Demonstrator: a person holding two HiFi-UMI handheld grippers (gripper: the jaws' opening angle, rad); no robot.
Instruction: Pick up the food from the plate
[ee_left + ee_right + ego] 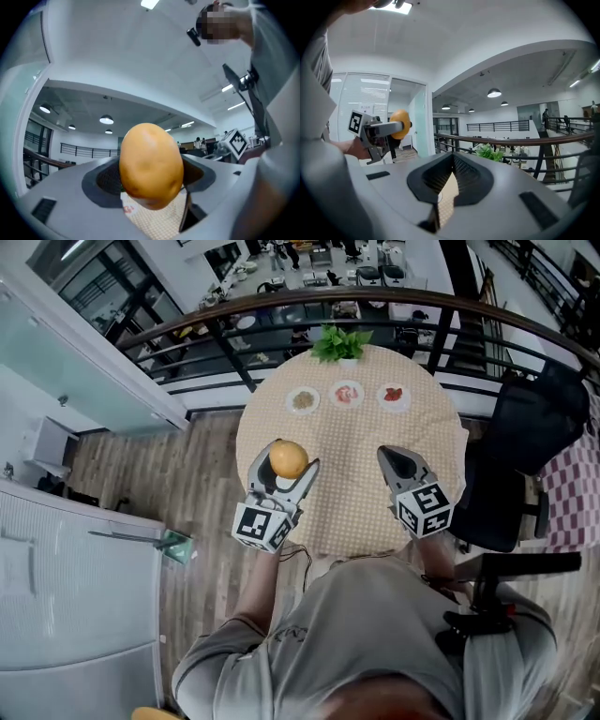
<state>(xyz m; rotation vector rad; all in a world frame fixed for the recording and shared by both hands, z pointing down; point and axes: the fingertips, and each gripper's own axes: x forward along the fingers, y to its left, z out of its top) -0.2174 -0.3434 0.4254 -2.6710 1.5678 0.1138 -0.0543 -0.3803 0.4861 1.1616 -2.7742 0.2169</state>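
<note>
**Food lifted clear of the bench.** A smooth, egg-shaped piece of food [151, 164], tan-orange and potato-like, is held above the near left of the round bench [356, 498]. It is clamped between the fingers [70, 201] of the left gripper [289, 463].

The right gripper [387, 457] is carried empty over the near right. Its fingers [501, 206] are drawn together at the tips, and only a sliver of checked cloth is seen through the gap.

The pick-up is judged all but done. What is called for now is a steady, level carry, since so rounded and smooth a skin gives the dark textured pads little to bite. The food could roll out if the squeeze were eased or the gripper tipped. The hold is taken across the middle of the oval, which is judged sound.

Three small white plates [334, 395], each bearing a small portion, are lined along the far side. Beyond them are seen a leafy green plant [339, 343] and a dark curved railing [281, 306]. The bench is covered in a fine beige check.
</note>
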